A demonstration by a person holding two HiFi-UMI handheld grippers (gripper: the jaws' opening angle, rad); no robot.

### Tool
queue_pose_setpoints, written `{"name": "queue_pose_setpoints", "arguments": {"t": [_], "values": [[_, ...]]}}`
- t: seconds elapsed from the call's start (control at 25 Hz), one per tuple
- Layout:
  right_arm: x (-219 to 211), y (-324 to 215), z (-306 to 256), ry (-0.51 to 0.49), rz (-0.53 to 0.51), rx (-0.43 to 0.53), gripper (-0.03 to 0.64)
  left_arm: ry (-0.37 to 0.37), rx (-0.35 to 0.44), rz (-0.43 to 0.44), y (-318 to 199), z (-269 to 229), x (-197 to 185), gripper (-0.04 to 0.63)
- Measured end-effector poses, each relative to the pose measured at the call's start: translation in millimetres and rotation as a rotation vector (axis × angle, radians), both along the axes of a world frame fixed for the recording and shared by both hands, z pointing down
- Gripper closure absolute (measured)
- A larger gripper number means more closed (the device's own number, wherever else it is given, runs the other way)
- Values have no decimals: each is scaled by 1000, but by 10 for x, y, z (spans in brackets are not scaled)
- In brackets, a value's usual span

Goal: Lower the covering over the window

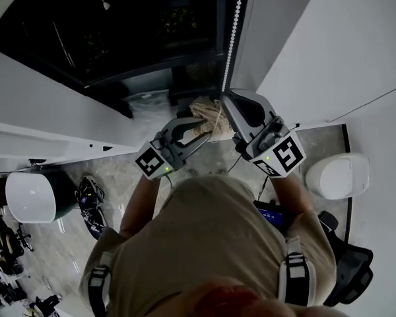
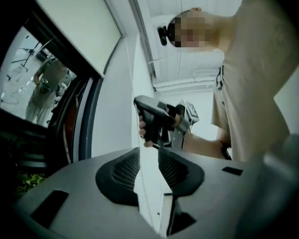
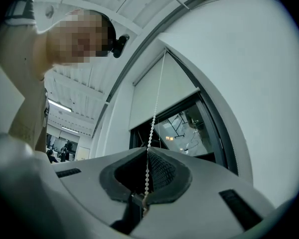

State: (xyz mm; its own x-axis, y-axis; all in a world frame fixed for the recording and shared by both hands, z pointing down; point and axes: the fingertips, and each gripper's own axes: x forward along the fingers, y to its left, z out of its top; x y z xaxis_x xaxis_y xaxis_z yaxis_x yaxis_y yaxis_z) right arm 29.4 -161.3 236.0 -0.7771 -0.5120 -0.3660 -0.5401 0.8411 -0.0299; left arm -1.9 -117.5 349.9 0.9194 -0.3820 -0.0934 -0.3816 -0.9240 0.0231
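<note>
In the head view the grey left gripper (image 1: 197, 121) and grey right gripper (image 1: 226, 101) are raised beside the white bead chain (image 1: 232, 32) at the dark glass window (image 1: 119, 32). In the left gripper view its jaws are spread, pressing nothing. In the right gripper view the jaws pinch the chain, which hangs from the partly lowered white roller blind (image 3: 162, 91).

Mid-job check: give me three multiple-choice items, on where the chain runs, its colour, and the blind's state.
1. Where does the bead chain run?
A) between the fingers of the right gripper
B) coiled on the floor
C) draped over the person's arm
2. What colour is the chain?
A) black
B) white
C) red
3. The blind is:
A) fully down
B) partly down
C) missing

Answers: A, the right gripper view shows it pinched there; B, its pale beads stand out against the dark glass; B, it covers only the window's top.
</note>
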Motion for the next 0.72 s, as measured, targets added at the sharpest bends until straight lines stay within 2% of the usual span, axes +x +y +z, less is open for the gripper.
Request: {"name": "queue_pose_setpoints", "arguments": {"t": [0.08,0.16,0.24,0.32,0.4,0.56,0.64,0.72], "values": [[56,2,12,-1,-2,-8,600,122,9,3,-92,-252,-140,456],[149,27,16,8,-2,-10,601,237,27,-22,-203,-599,-175,451],[246,64,14,20,0,-9,601,287,47,-42,-282,-969,-37,449],[286,84,29,27,-8,-17,603,283,66,-42,-348,-1267,169,449],[290,98,54,25,-31,-34,603,248,73,-37,-419,-1435,367,449],[270,116,169,48,-73,-68,603,179,50,-50,-541,-1477,593,457],[290,125,257,56,-90,-91,603,147,55,-68,-523,-1425,657,532],[383,182,313,61,-102,-102,603,133,78,-105,-437,-1371,749,557]]}}
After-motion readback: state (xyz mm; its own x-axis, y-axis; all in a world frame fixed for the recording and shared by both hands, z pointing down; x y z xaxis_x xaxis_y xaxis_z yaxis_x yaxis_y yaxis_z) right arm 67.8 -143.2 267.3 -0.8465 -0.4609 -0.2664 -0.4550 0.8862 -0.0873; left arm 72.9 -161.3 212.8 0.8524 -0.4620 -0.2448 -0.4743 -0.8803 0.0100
